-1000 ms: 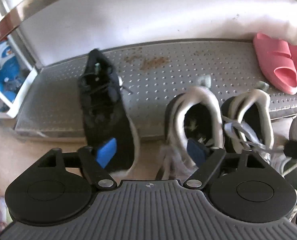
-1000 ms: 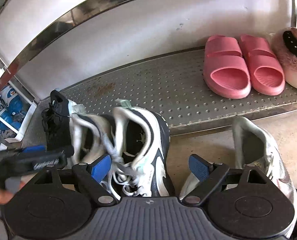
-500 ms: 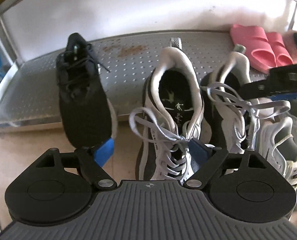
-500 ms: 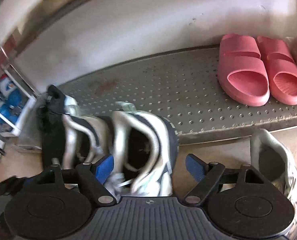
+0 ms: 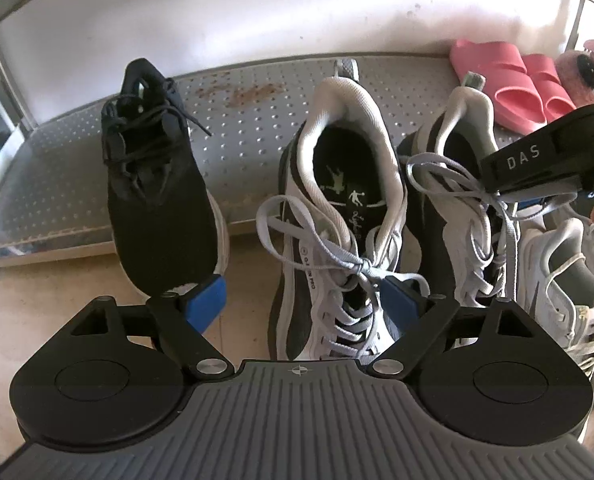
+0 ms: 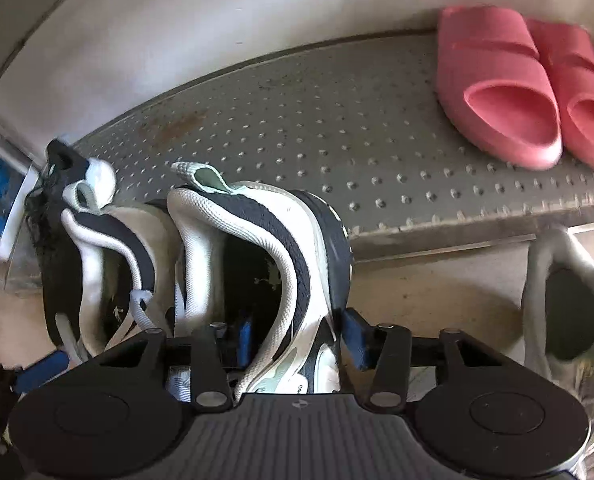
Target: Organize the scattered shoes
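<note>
A grey bumpy shelf (image 6: 337, 128) (rusty spot) sits low by the white wall. Pink slippers (image 6: 497, 88) rest on it. Right tongs (image 6: 297, 338) have just been closing on the white sneaker (image 6: 265, 248) at the shelf's front edge. Left tongs (image 5: 303, 300) stand wide, holding nothing.

White-and-black sneakers (image 5: 345, 216), heels probably on shelf
</note>
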The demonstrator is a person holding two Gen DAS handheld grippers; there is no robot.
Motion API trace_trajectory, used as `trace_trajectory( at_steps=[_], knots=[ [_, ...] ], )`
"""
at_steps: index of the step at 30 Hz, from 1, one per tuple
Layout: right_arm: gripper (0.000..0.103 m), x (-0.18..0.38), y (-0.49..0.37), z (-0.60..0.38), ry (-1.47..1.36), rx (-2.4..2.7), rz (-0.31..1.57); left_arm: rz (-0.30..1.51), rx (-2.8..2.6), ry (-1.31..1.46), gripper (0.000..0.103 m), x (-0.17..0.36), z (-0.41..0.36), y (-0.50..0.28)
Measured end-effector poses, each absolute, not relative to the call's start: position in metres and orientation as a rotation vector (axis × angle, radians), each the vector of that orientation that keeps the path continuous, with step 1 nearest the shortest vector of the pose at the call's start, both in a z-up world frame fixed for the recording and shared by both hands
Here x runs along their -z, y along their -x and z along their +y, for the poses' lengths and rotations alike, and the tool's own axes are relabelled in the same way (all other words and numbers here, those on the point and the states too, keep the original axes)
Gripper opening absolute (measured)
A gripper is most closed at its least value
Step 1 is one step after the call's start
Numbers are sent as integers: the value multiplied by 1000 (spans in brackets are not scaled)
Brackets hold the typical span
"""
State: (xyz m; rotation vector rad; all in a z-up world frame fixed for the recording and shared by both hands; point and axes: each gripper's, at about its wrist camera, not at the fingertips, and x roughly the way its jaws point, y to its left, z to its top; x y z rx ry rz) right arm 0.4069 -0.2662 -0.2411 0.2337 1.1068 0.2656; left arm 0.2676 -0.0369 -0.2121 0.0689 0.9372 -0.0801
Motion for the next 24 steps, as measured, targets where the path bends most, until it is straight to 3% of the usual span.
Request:
trace_trajectory(
  at_steps=[8, 11, 13, 16, 18, 22, 24],
  knots=[
    [44, 244, -414, -262, -303, -260, 1095, 968, 75, -66, 88, 219, -37, -270],
    [52, 241, -413, -271, -397, -243, 1136, 963, 72, -64, 88, 214, -35, -265],
    [63, 217, -395, -267, -296, -220, 1079, 960, 64, -52, 88, 209, -30, -260],
    [64, 181, -366, -252, -151, -270, 944, 972, 25, -39, 88, 205, -20, -250],
    [70, 169, -352, -236, -128, -359, 906, 979, 2, -28, 88, 202, -12, -244],
    [71, 186, -359, -201, -89, -406, 973, 1005, -9, -77, 88, 196, 13, -226],
    [66, 193, -366, -192, -81, -391, 1005, 1015, -19, -143, 88, 192, 28, -219]
  ],
)
